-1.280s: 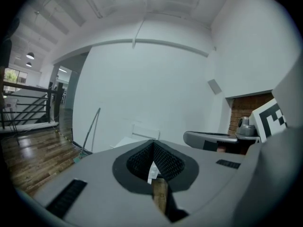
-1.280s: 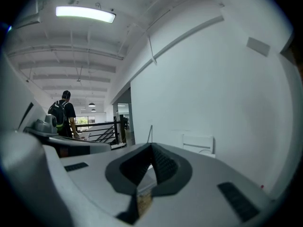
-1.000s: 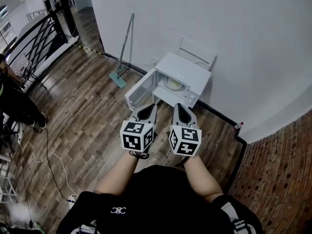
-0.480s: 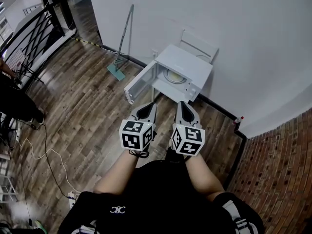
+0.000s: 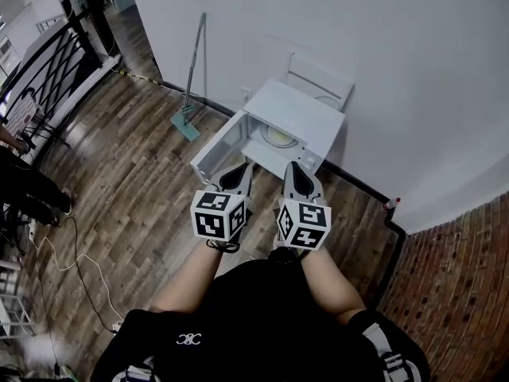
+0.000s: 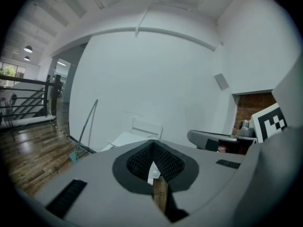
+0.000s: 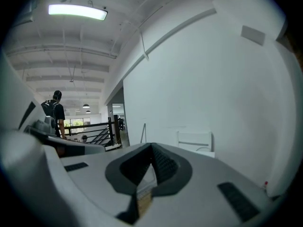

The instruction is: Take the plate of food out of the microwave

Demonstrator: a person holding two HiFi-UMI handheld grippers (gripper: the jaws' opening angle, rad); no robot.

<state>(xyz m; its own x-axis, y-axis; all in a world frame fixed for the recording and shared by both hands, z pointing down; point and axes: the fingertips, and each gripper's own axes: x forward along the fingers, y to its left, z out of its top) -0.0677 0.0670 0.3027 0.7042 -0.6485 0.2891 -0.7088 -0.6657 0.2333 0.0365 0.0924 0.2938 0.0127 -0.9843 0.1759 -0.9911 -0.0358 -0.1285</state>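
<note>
A white microwave [image 5: 296, 111] stands on the wood floor against the wall, its door [image 5: 211, 154] swung open to the left. Inside it lies a pale plate of food [image 5: 280, 136]. My left gripper [image 5: 242, 170] and right gripper [image 5: 293, 169] are side by side just short of the opening, both pointing at it, jaws shut with nothing held. In the left gripper view the left gripper [image 6: 152, 144] shows closed tips with the microwave's top [image 6: 124, 139] beyond. The right gripper [image 7: 151, 146] also shows its tips together.
A white chair [image 5: 320, 81] stands behind the microwave. A mop [image 5: 191, 82] leans on the wall at the left. A black railing [image 5: 49, 60], a person [image 5: 22, 183] and a floor cable [image 5: 73, 255] are at far left. A brick wall [image 5: 457, 293] is at the right.
Both grippers have moved forward together toward the microwave; its open front now lies right at their tips. Their jaws stayed shut.
</note>
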